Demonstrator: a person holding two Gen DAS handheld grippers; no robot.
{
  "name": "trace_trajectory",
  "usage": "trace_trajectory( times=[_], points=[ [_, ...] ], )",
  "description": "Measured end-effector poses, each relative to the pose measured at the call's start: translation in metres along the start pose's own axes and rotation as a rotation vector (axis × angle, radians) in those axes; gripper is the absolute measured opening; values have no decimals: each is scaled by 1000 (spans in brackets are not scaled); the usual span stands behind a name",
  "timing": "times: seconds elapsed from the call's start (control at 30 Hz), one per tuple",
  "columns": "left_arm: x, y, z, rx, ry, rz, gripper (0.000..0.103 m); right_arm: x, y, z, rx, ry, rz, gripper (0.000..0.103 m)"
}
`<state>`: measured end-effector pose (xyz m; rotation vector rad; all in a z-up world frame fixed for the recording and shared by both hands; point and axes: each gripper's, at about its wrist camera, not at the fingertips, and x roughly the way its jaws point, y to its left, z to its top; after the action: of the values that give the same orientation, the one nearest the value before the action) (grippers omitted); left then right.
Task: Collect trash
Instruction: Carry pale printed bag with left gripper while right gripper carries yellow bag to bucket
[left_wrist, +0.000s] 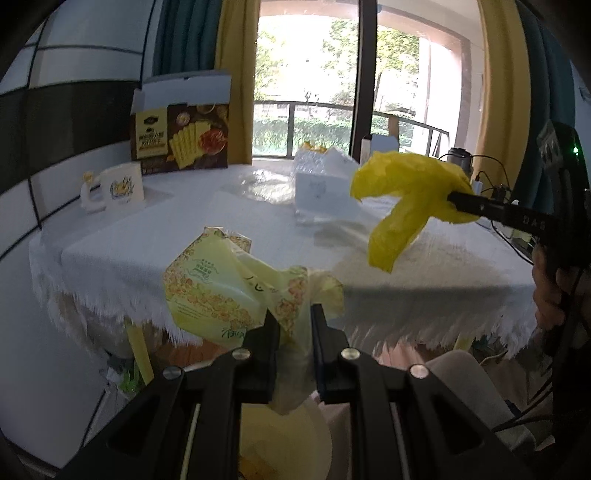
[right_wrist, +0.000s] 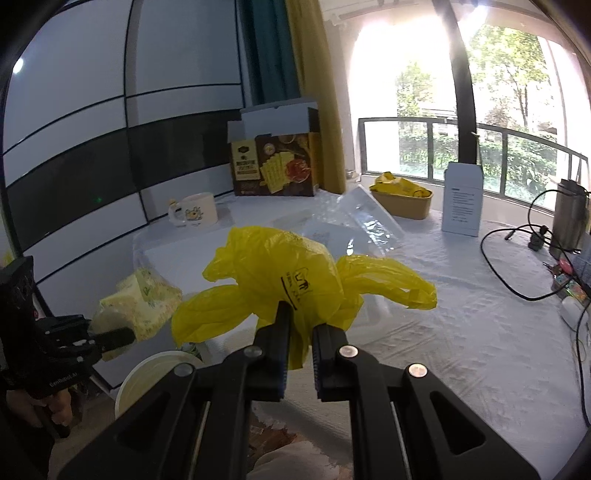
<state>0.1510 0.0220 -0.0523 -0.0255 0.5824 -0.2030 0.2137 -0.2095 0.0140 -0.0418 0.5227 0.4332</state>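
A: Sunlight poured through the balcony doors onto the fringed white tablecloth (right_wrist: 424, 332). On the left, the left gripper (left_wrist: 293, 317) was clamped on a pale yellow printed wrapper (left_wrist: 210, 284), held off the table edge, over a round cream bin (right_wrist: 147, 376) below, I'd judge.

B: Crinkly film, that one. And right?

A: The right gripper (right_wrist: 299, 321) was pinched shut on a bright yellow plastic bag (right_wrist: 291, 273), lifted above the cloth, its thin loose handles drooping.

B: Both carried clear for dumping, probably. Clear plastic packaging (right_wrist: 369, 218) lay behind.
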Motion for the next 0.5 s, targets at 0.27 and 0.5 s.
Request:
trace_trajectory(
  times=[0.27, 0.5],
  points=[
    [14, 26, -38, -88, 99, 23, 15, 14, 26, -5, -44, 31, 46, 10],
    [36, 43, -77, -156, 210, 42, 20, 26, 46, -12, -75, 62, 84, 10]
  ],
)
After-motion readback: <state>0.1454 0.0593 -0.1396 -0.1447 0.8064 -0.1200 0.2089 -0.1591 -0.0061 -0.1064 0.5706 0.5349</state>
